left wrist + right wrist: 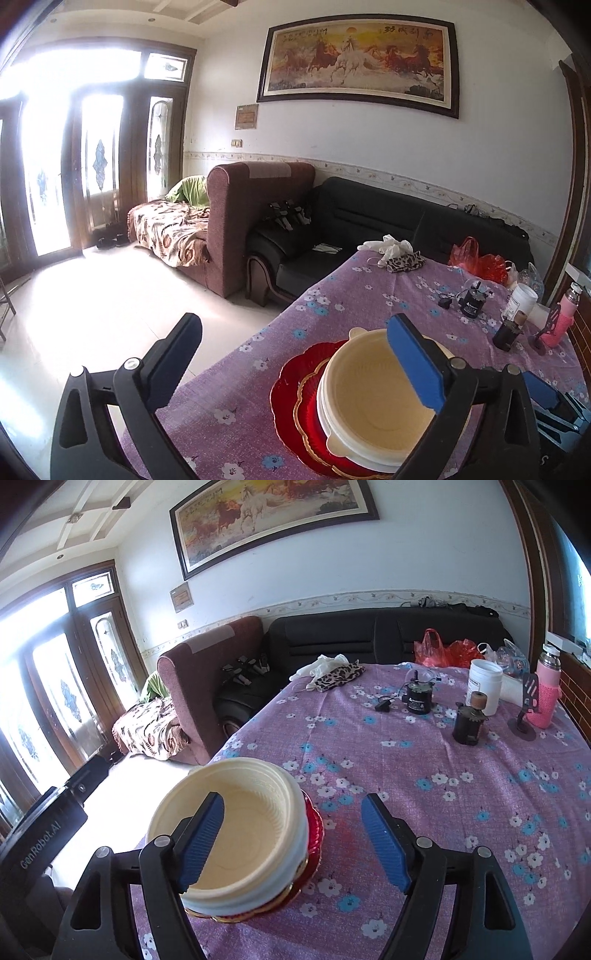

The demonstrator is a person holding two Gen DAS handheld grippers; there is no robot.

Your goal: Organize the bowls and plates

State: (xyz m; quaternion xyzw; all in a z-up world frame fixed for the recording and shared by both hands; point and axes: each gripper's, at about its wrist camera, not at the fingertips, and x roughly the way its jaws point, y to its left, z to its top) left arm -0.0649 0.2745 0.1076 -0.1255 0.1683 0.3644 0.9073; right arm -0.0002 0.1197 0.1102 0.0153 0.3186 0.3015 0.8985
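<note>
A cream bowl (369, 398) sits nested in a white bowl (322, 413), on two red plates with gold rims (291, 391). The stack stands near the left edge of a table under a purple flowered cloth (369, 295). My left gripper (295, 354) is open; its right blue pad hangs over the bowl's rim and its left finger is out over the floor. In the right wrist view my right gripper (295, 834) is open too. Its left pad is above the inside of the cream bowl (251, 830) and its right pad is over the cloth (406, 775). Neither pad presses on anything.
At the table's far right stand a black canister (419, 701), a dark jar with a cork (469, 723), a white tub (485, 686), a pink bottle (546, 690) and a black stand (524, 716). Red bags (439, 648), a leopard cloth (340, 677) and white gloves (321, 664) lie at the far edge. Sofas stand beyond.
</note>
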